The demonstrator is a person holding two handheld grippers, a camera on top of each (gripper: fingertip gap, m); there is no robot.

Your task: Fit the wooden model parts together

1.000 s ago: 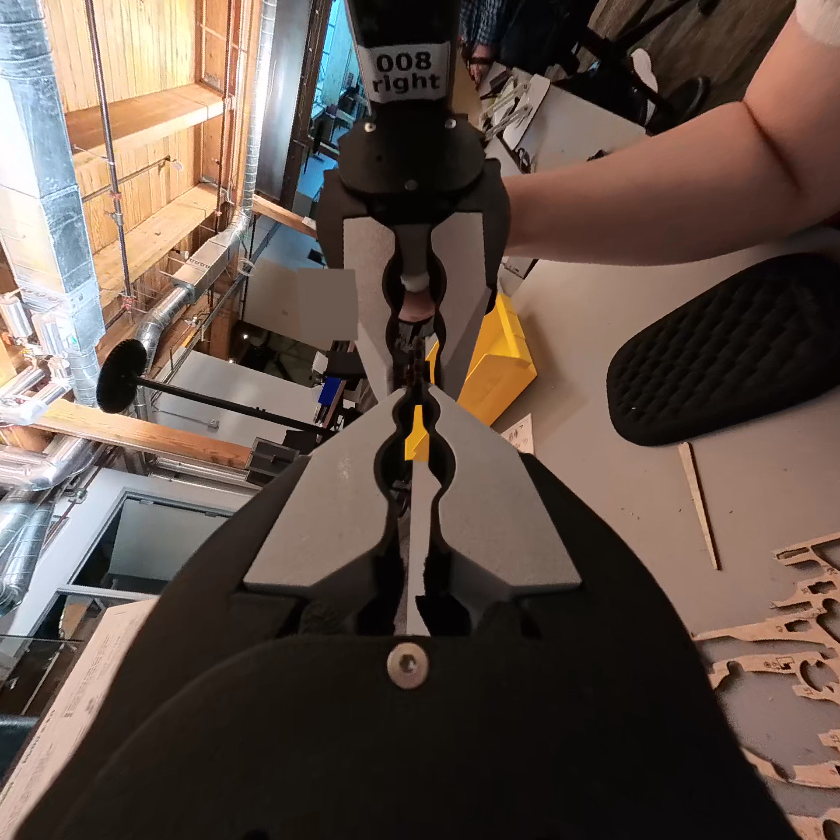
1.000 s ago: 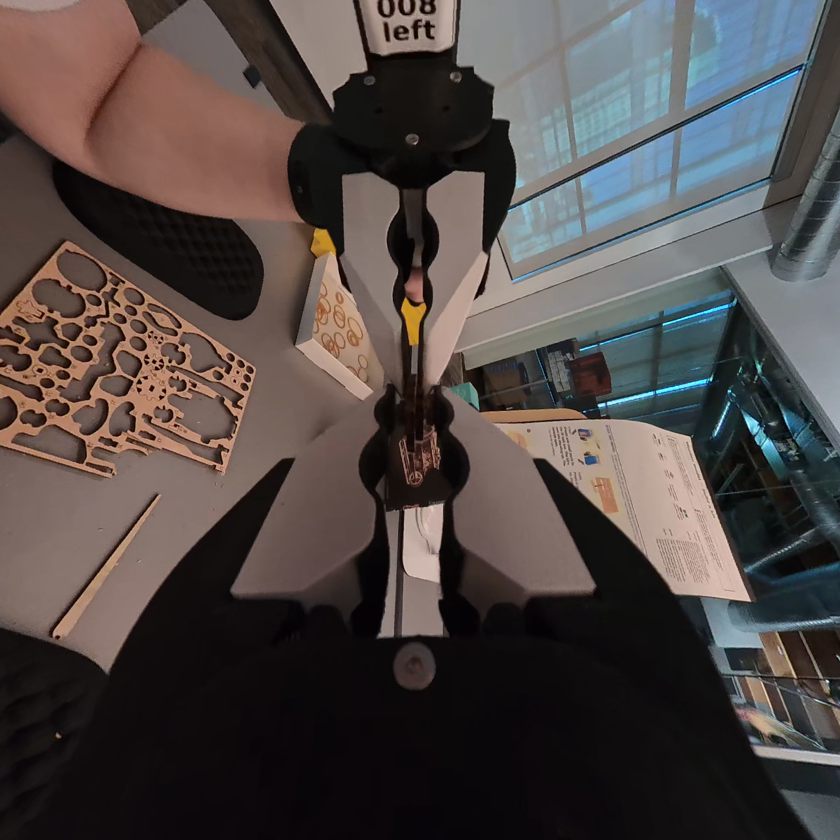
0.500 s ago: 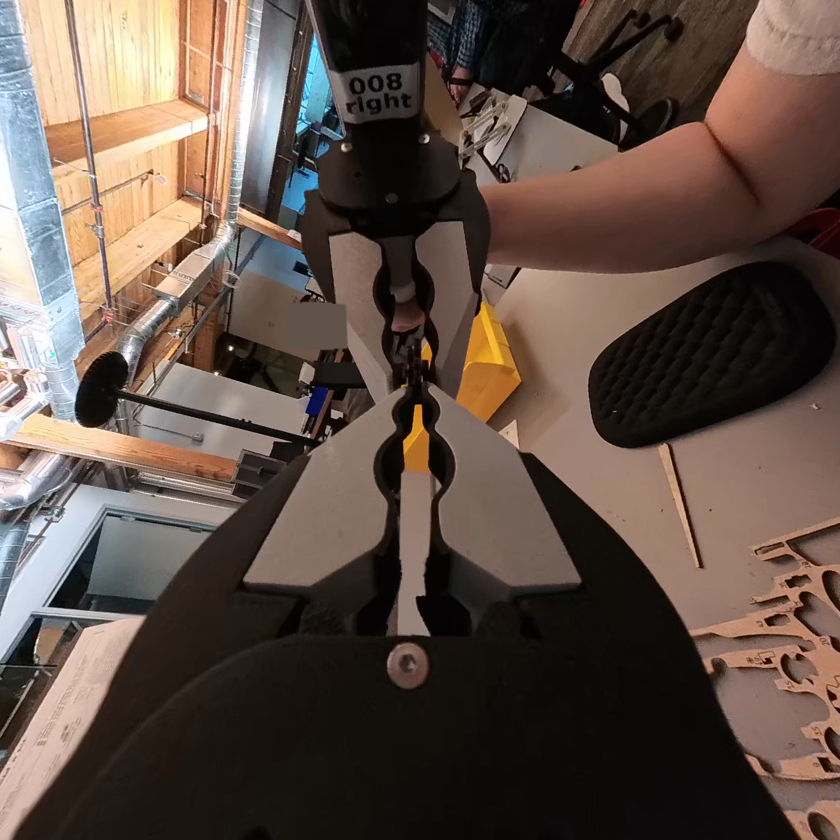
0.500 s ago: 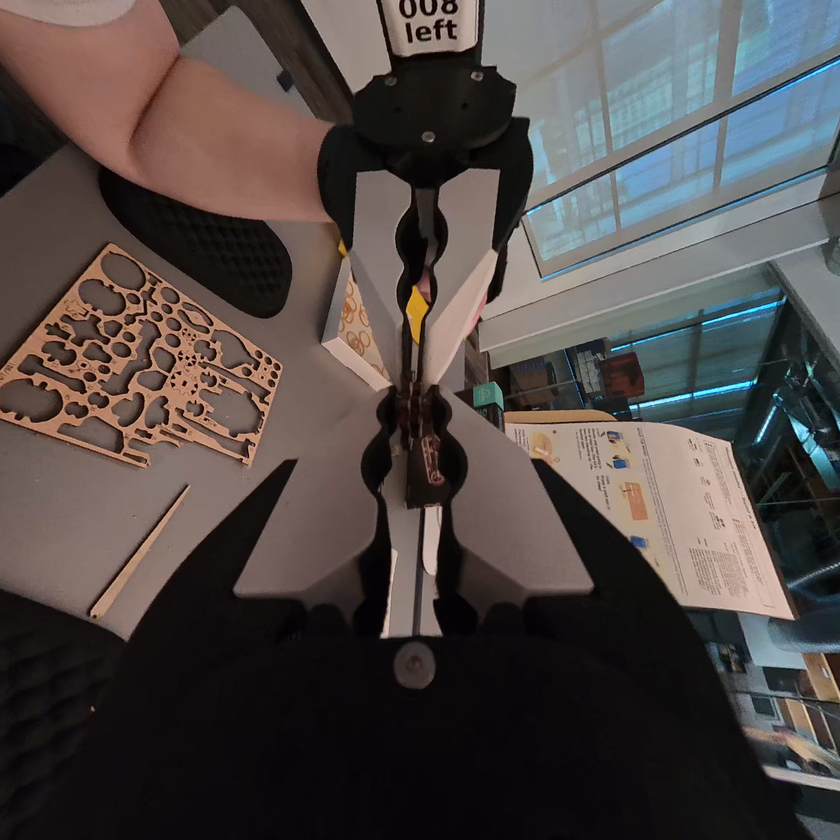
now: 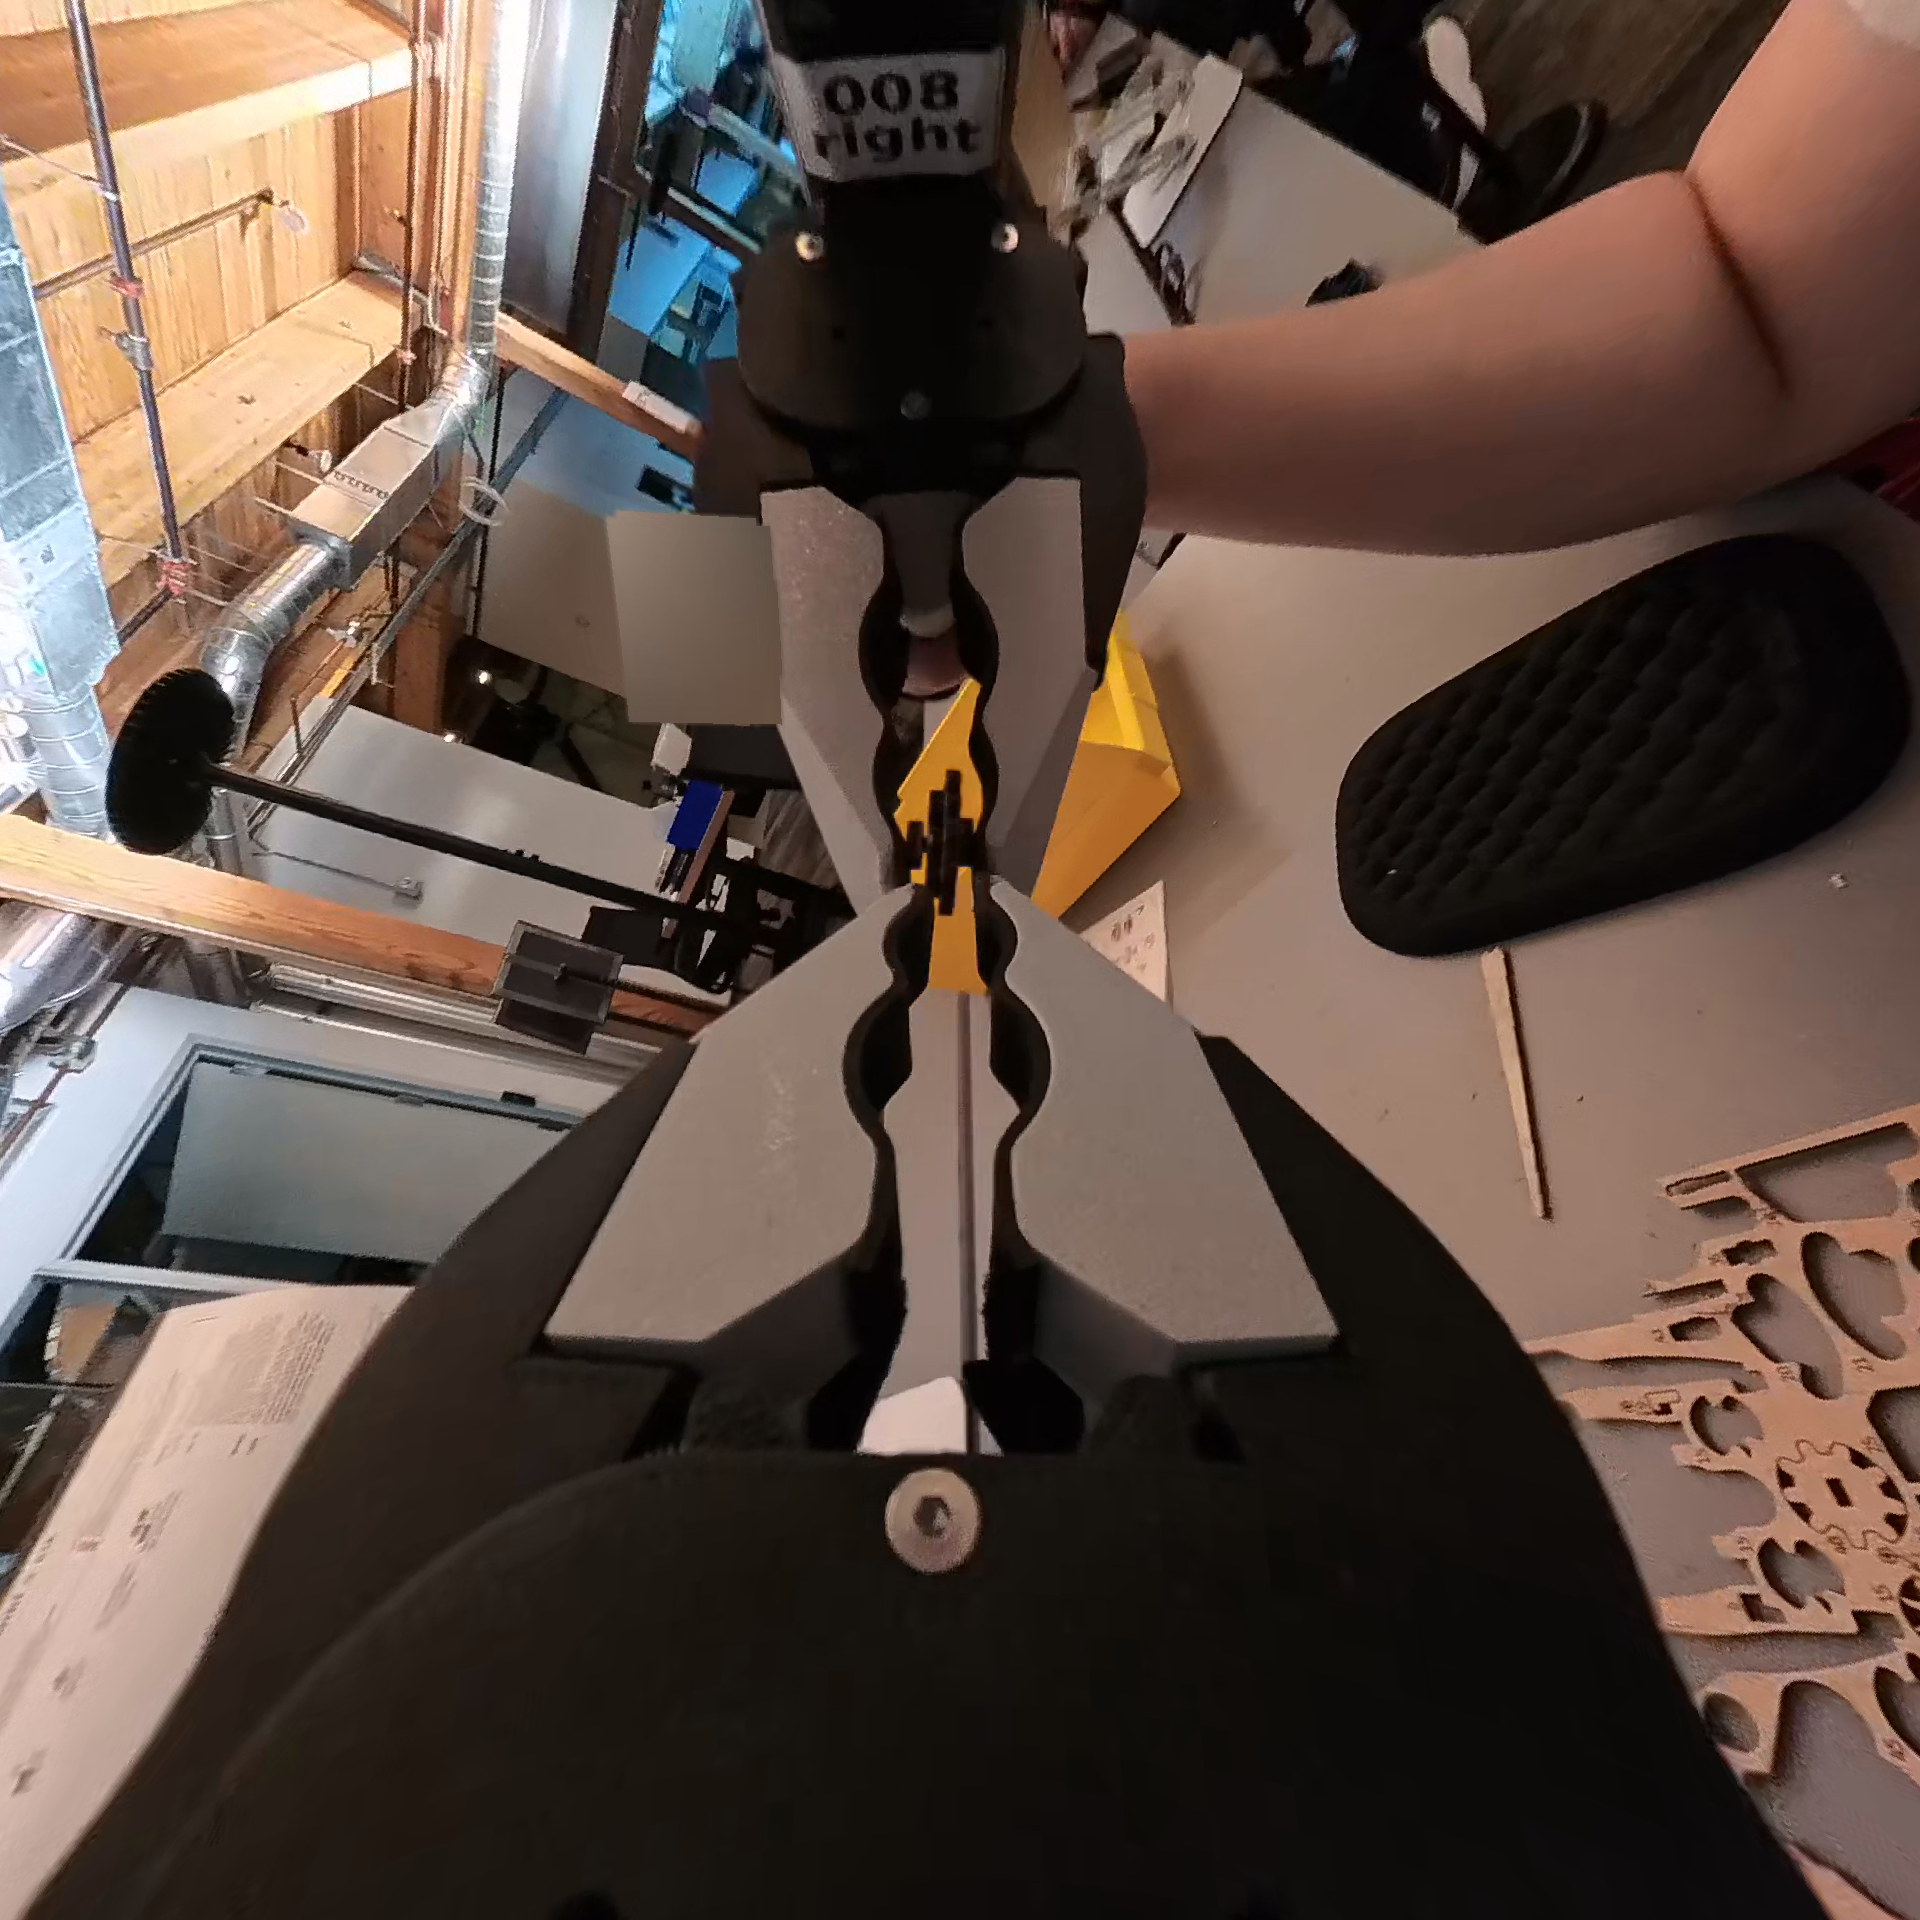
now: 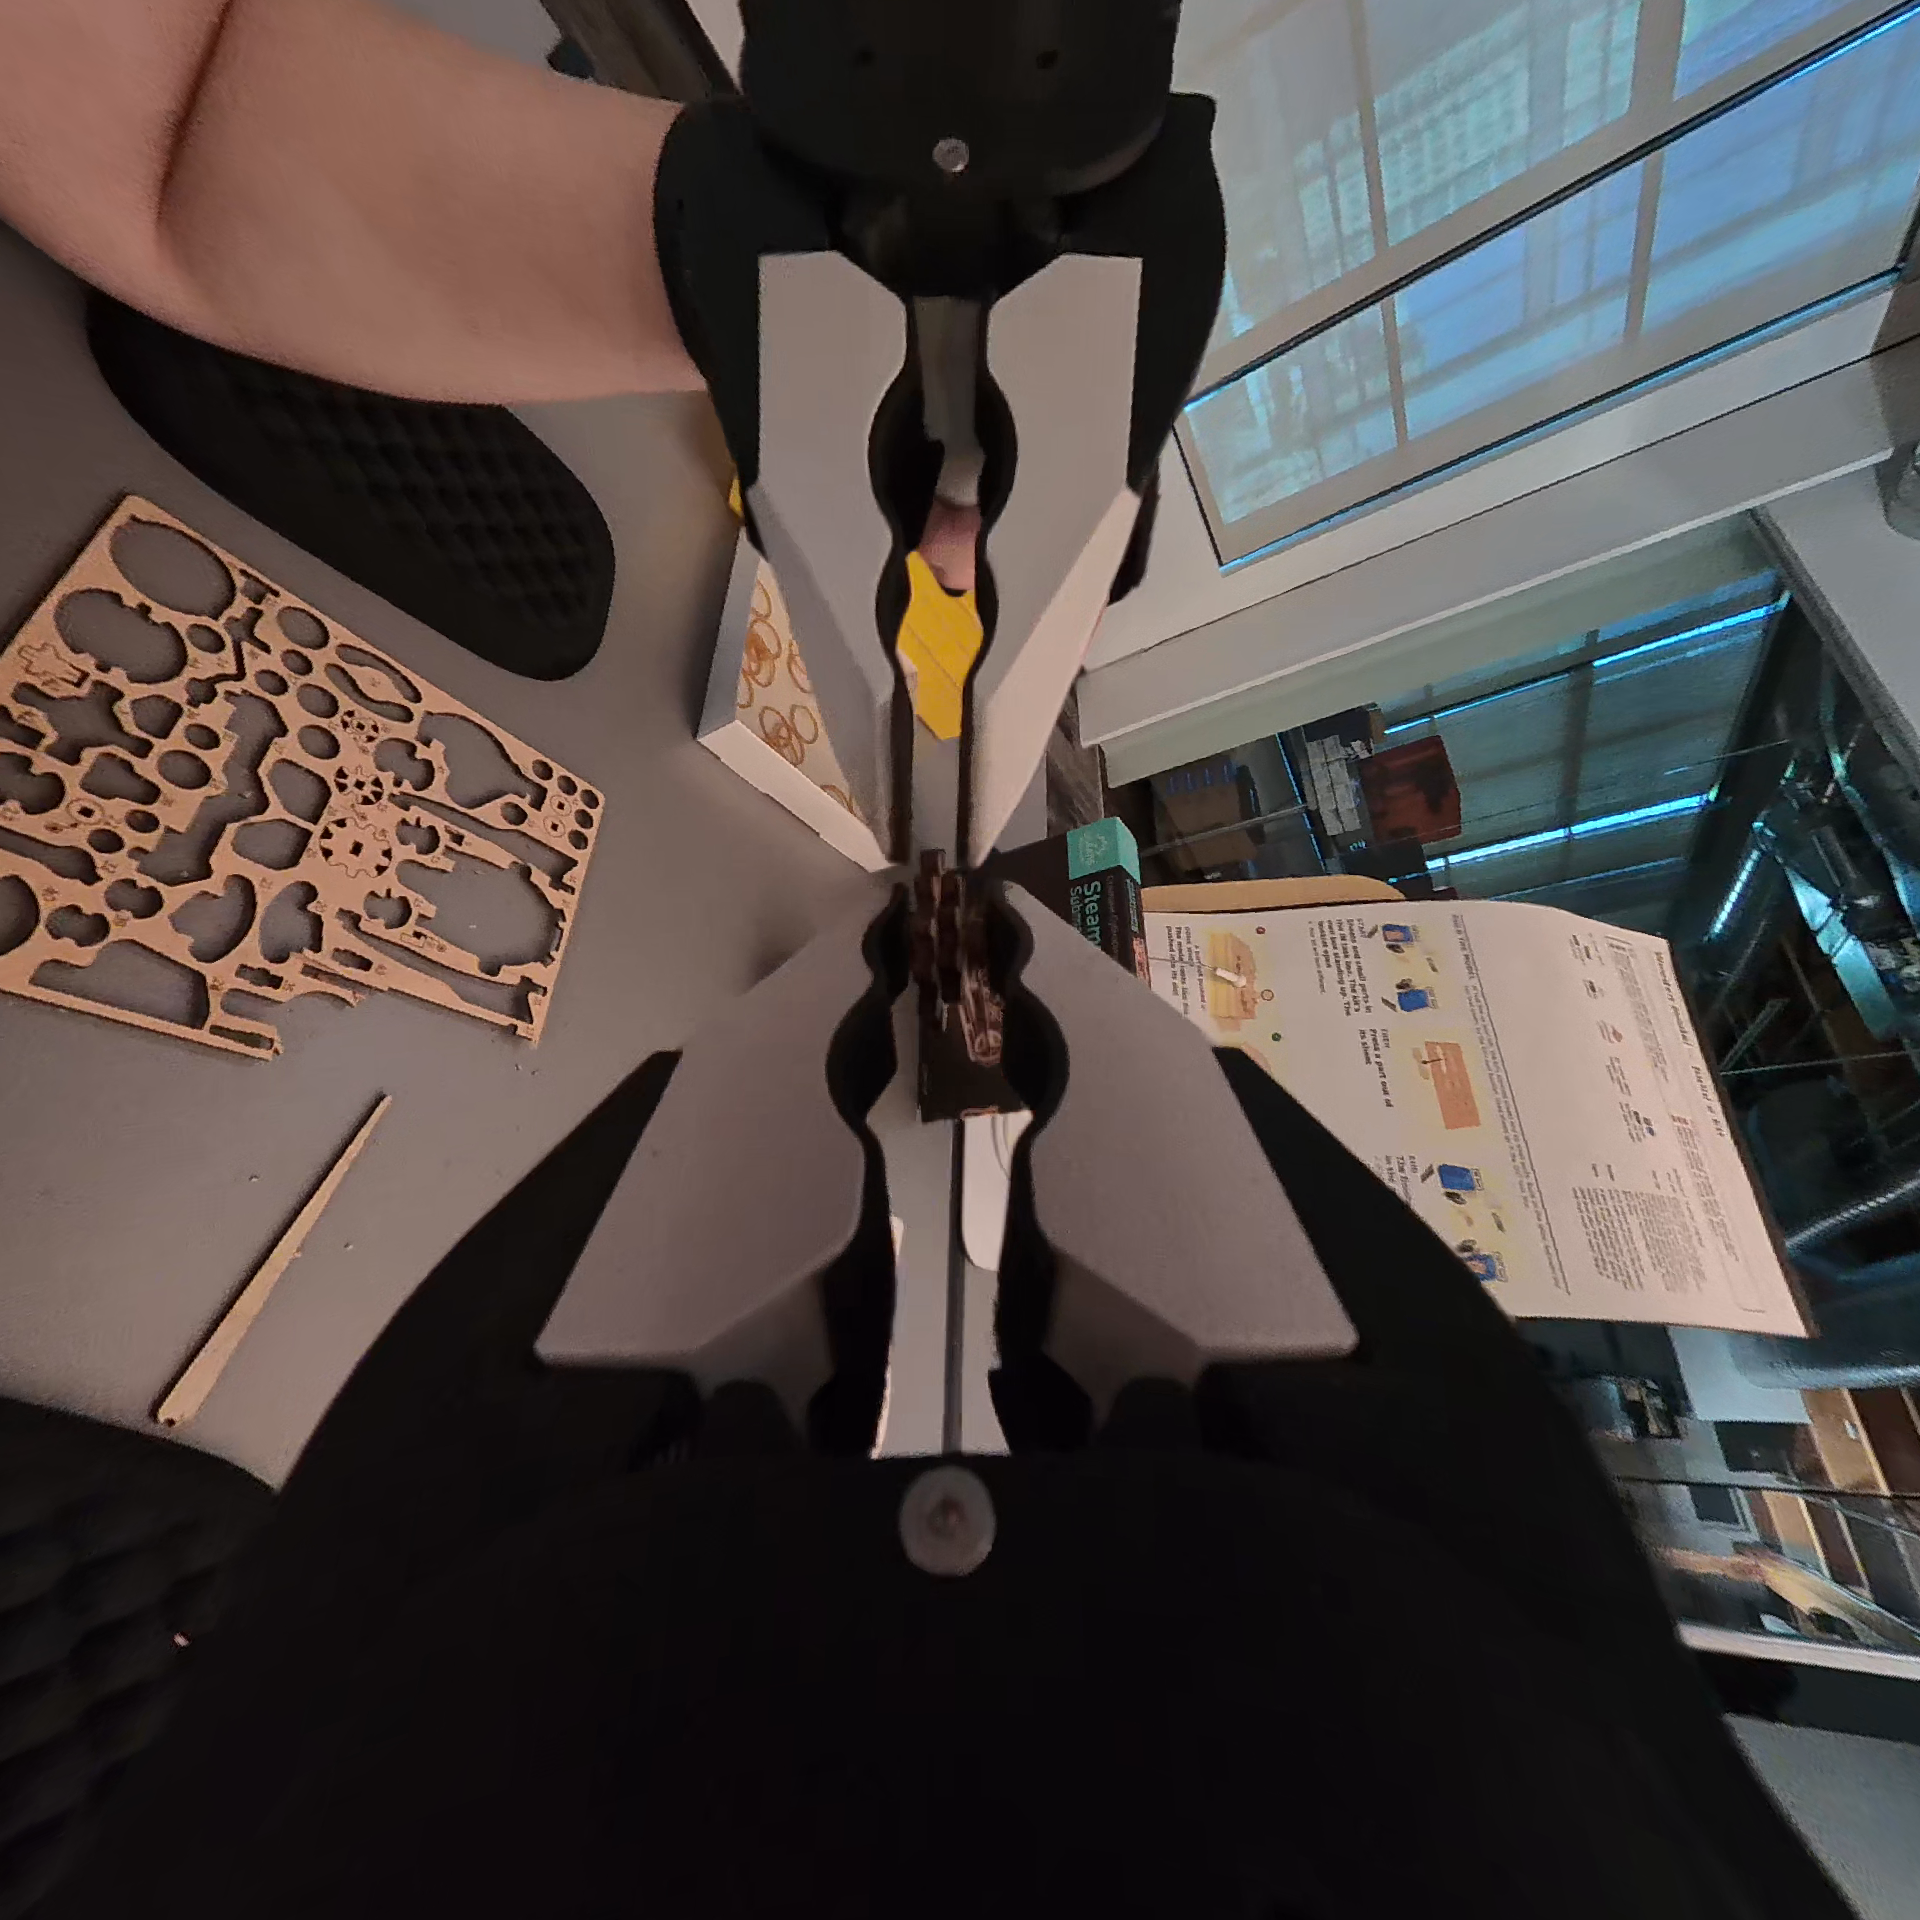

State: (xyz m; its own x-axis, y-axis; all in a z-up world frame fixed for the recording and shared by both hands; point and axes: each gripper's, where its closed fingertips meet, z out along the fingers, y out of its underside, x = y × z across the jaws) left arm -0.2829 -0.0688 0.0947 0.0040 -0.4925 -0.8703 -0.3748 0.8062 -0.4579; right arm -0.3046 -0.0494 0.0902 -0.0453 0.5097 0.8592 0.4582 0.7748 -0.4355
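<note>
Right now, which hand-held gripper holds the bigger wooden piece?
The right hand-held gripper: a long dark wooden part sits between its fingers; the left hand-held gripper pinches only a tiny gear.

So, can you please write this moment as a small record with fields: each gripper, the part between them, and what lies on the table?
right gripper: shut on the dark wooden part, held in the air
left gripper: nearly closed, tips at the same part; grip unclear
pose: grippers face each other, tip to tip
table: grey; bears cutout sheet, thin wooden stick, black mat, instruction sheet
</note>
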